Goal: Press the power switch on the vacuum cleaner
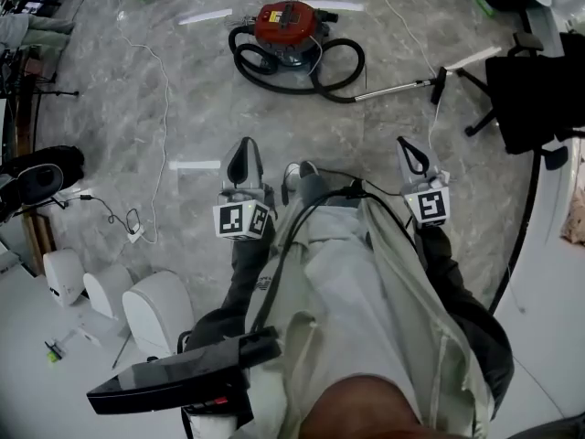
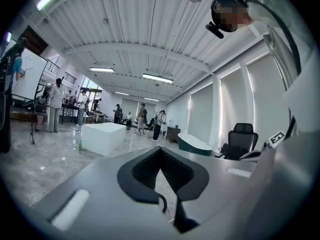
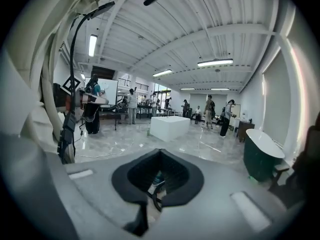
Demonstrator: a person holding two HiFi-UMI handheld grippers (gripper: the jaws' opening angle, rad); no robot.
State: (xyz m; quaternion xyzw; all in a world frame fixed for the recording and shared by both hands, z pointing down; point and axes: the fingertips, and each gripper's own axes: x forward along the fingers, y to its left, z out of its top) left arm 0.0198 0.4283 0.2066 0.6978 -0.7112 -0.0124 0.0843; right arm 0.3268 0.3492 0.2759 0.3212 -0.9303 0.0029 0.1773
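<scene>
The task stood at the approach and no further. The vacuum cleaner [image 1: 288, 24] sat on the marble floor [image 1: 201, 108] at 12 o'clock in the head view, well apart from both tools. Its black hose [image 1: 274, 71] was looped round it, and the metal wand [image 1: 393, 88] ran off toward 2 o'clock. By my judgement, the next move called for closing in on the red body and finding the power switch on its upper side, which was too small to pick out from there. Then 1 claw tip would have to come down on it squarely enough to press without shoving the machine along the floor. The left claw [image 1: 243, 158] hung at about 7 o'clock from the vacuum cleaner, held out over the floor. Its own view showed the 2 jaws clenched tip to tip, with nothing between them and only the room beyond. The right claw [image 1: 413, 156] hung at about 5 o'clock from the machine, likewise clenched, empty and touching nothing. Either closed tip looked fit to serve as a blunt pusher, so I judged that neither needed to open first.
</scene>
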